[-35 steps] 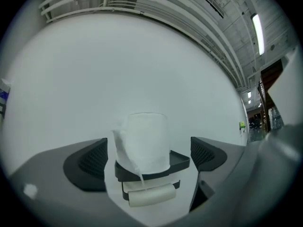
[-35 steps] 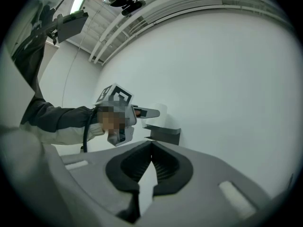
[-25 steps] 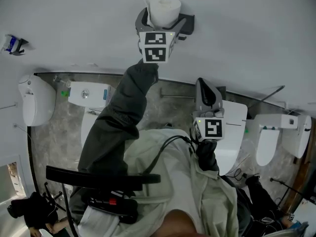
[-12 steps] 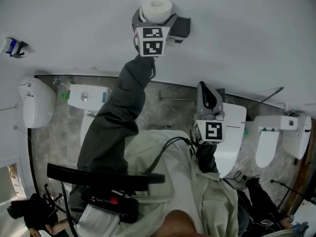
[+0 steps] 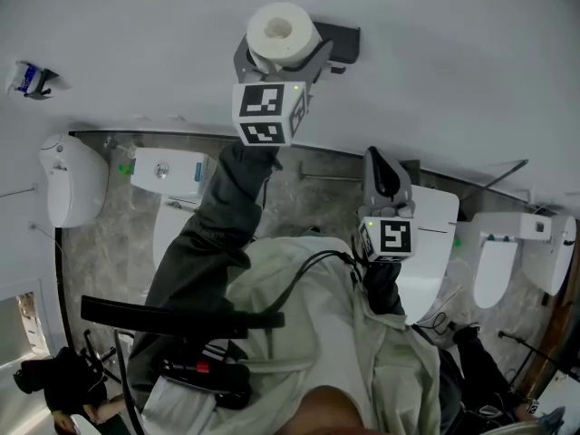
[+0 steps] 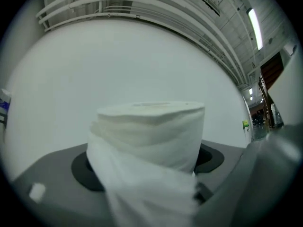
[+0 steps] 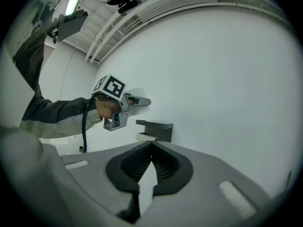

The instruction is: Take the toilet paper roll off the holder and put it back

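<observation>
A white toilet paper roll (image 5: 277,27) is between the jaws of my left gripper (image 5: 283,51), high on the white wall and just left of the dark grey holder (image 5: 343,39). The roll is off the holder, and its hollow core faces the head camera. In the left gripper view the roll (image 6: 149,126) stands upright and fills the space between the dark pads, a loose sheet hanging in front. These jaws have just been closing a little, with the roll between them. My right gripper (image 5: 379,172) hangs lower, shut and empty, pointing at the wall (image 7: 151,148).
Along the wall's foot stand a white cistern (image 5: 165,172), a urinal (image 5: 68,188) on the left, and more white toilets (image 5: 426,234) (image 5: 517,247) on the right. A small blue item (image 5: 27,78) is fixed high on the wall. The right gripper view shows the holder (image 7: 157,129).
My left gripper has carried the roll up and to the left, away from the holder, and tilted so the roll's core now shows. The right gripper has stayed put.
</observation>
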A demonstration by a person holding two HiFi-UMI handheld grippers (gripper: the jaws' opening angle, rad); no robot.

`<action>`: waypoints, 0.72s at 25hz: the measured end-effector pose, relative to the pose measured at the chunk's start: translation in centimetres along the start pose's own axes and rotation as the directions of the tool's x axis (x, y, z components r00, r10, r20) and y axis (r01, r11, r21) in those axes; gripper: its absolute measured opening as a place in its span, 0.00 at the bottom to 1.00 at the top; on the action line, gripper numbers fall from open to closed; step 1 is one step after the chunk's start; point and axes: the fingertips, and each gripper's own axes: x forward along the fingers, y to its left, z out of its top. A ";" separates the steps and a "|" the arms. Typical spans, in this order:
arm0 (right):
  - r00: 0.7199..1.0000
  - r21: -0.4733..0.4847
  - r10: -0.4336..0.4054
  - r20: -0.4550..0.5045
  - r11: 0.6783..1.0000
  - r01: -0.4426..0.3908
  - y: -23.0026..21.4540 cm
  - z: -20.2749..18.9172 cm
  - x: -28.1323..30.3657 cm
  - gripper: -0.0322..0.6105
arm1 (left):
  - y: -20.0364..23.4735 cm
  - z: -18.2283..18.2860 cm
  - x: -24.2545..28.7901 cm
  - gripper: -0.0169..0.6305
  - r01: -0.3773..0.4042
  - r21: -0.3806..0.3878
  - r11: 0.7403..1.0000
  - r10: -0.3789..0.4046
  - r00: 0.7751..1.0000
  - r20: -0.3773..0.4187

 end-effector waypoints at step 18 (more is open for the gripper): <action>0.994 -0.032 0.101 0.034 0.994 -0.100 11.6 1.9 0.9 0.05 | 0.7 -0.7 -17.7 0.77 0.046 0.019 0.999 -0.045 0.998 -0.038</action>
